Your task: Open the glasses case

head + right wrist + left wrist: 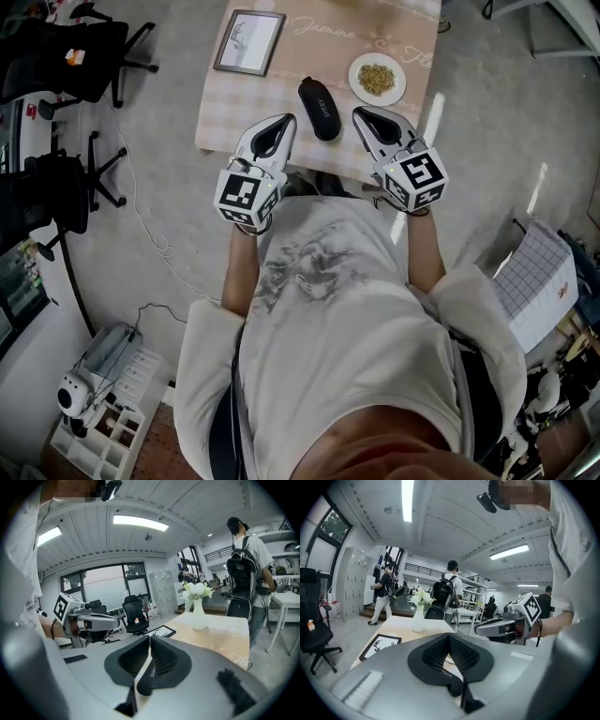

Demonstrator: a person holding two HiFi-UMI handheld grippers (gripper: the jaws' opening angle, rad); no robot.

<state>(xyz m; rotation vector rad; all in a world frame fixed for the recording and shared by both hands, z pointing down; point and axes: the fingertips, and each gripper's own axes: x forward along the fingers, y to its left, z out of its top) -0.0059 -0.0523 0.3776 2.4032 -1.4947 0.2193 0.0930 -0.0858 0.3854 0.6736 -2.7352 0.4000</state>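
- Currently clenched tight and empty at the left gripper (pixel 284 120), held over the near edge of the tabletop (pixel 272 94).
- Same at the right gripper (pixel 362 113): clamped together, nothing between the jaws, alongside the left one.
- Between the two tips and slightly beyond, apart from both: black glasses case (pixel 319 108), flat on the tabletop, closed.
- Just past the right gripper: white plate (pixel 358 67) of greenish food.
- Far left corner: framed picture (pixel 248 42); further back, white vase (pixel 418 618) with flowers.
- Beside the tabletop: black office chairs (pixel 75 56); behind it, person with backpack (pixel 447 590).
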